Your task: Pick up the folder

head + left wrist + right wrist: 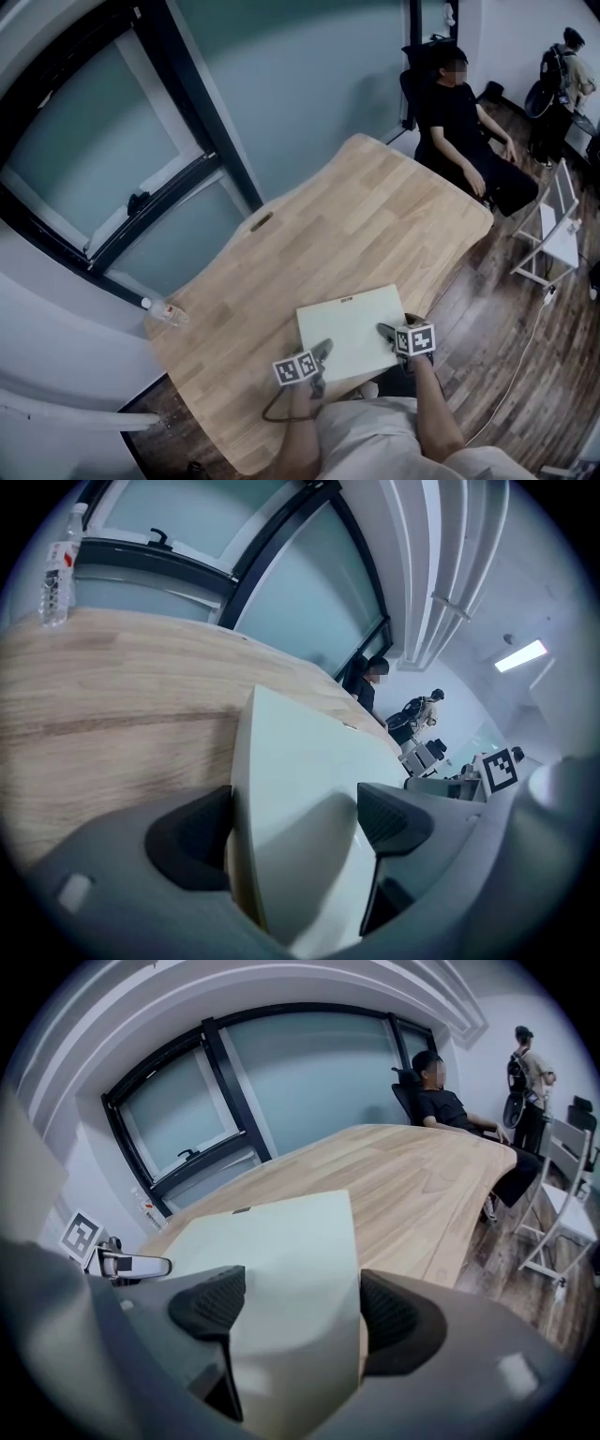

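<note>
Both claws sit at the near edge of the bench (328, 225), one at each near corner of the folder (352, 328). The folder is pale and closed, close to the bench's front edge right below me.

My left claw (322, 349) is turned on its side. In the left gripper view its jaws stand wide apart with the folder's corner (300, 780) between them; one pad is against the folder's edge and the other is off its face, so there is no squeeze.

My right claw (386, 331) is also spread wide, with the folder's flat top (281, 1260) running between the pads and nothing clamped.

The wood around the folder is bare. A water bottle (167, 315) stands well apart at the far left edge, by the dark-framed window (141, 202).

At the bench's far end a person in black (464, 122) sits in a chair, and another person (567, 66) stands further back. A white chair (558, 230) stands on the floor to the right — none of these is near the folder.
</note>
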A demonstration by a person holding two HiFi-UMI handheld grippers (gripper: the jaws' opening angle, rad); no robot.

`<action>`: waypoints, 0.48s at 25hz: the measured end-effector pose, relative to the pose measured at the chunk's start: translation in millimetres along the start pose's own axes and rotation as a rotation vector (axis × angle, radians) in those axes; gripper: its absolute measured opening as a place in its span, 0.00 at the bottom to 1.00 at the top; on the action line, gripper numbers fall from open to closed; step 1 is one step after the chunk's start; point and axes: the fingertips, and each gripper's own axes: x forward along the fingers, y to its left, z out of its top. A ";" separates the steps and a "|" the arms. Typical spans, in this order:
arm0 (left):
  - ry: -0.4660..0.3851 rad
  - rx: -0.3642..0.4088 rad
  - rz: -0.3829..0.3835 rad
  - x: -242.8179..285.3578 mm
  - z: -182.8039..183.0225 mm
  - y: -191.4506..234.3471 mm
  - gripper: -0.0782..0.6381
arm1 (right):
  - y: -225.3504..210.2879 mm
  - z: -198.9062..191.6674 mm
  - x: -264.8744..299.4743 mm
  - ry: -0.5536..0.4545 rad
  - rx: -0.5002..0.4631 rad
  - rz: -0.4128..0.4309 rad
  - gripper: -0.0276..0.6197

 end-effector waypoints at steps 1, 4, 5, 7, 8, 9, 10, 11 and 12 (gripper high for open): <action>0.001 0.004 0.001 -0.4 0.5 -0.2 0.67 | 0.5 0.0 -0.5 -0.003 -0.002 -0.003 0.64; 0.000 0.013 0.005 -0.4 2.6 -1.0 0.67 | 0.7 1.5 -1.4 -0.013 -0.004 -0.013 0.64; 0.000 0.013 0.006 -0.2 2.6 -1.7 0.67 | 0.2 2.4 -1.9 -0.017 -0.006 -0.017 0.64; -0.001 0.009 0.008 0.0 1.3 -3.3 0.67 | 0.0 3.7 -3.4 -0.026 -0.011 -0.022 0.63; -0.003 0.009 0.008 -0.7 1.1 -3.7 0.67 | 1.4 4.9 -4.3 -0.031 -0.013 -0.018 0.63; -0.008 0.010 0.009 -1.7 2.1 -3.8 0.67 | 3.0 6.5 -5.0 -0.037 -0.015 -0.015 0.63; -0.014 0.013 0.009 -3.0 4.2 -4.0 0.67 | 3.9 8.6 -5.4 -0.043 -0.019 -0.014 0.63; -0.021 0.017 0.009 -4.3 7.1 -4.7 0.67 | 4.7 11.4 -5.9 -0.050 -0.026 -0.015 0.63; -0.029 0.021 0.009 -5.6 10.3 -5.9 0.67 | 5.9 15.0 -6.9 -0.060 -0.035 -0.015 0.63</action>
